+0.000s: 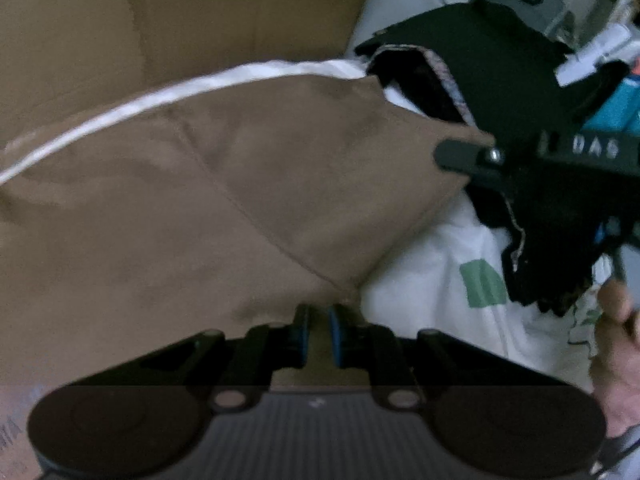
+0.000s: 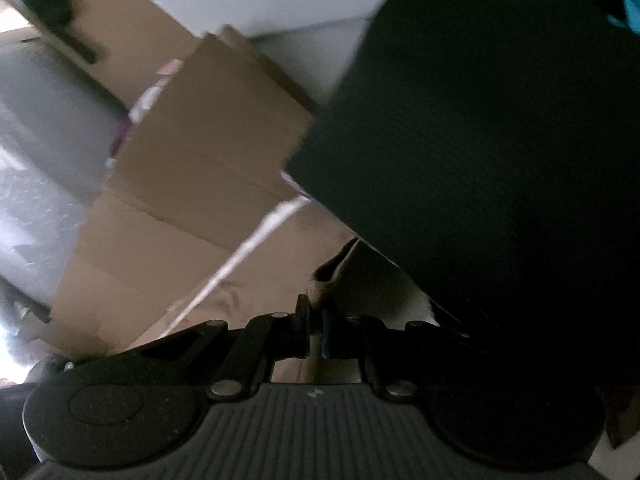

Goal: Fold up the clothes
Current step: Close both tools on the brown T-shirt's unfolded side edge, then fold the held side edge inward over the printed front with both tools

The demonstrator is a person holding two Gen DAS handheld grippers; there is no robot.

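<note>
Writing: white letters "DAS" on the body of the right hand-held gripper (image 1: 452,156), seen in the left wrist view; no other text legible.

Item 1, brown garment (image 1: 224,208): plain tan-brown cloth with a visible stitched seam and a white edge (image 1: 120,114) along its upper border. Held up and stretched between the two tools, in front of a cardboard box (image 1: 200,12).

Item 2, left hand-held gripper (image 1: 319,332): black, blue pads; fingers clenched on the garment's lower corner, cloth pinched between them.

Item 3, right hand-held gripper: clamped on the garment's right-hand corner; in its own view (image 2: 316,330) a fold of brown cloth sits between the closed fingers.

Item 4, white garment (image 1: 432,292) with a green patch (image 1: 482,284): lies below and right of the brown cloth.

Item 5, black garment (image 1: 500,60): heaped at right, partly over the white one.

Item 6, hand (image 1: 616,344): at far right edge, behind the right tool.
</note>
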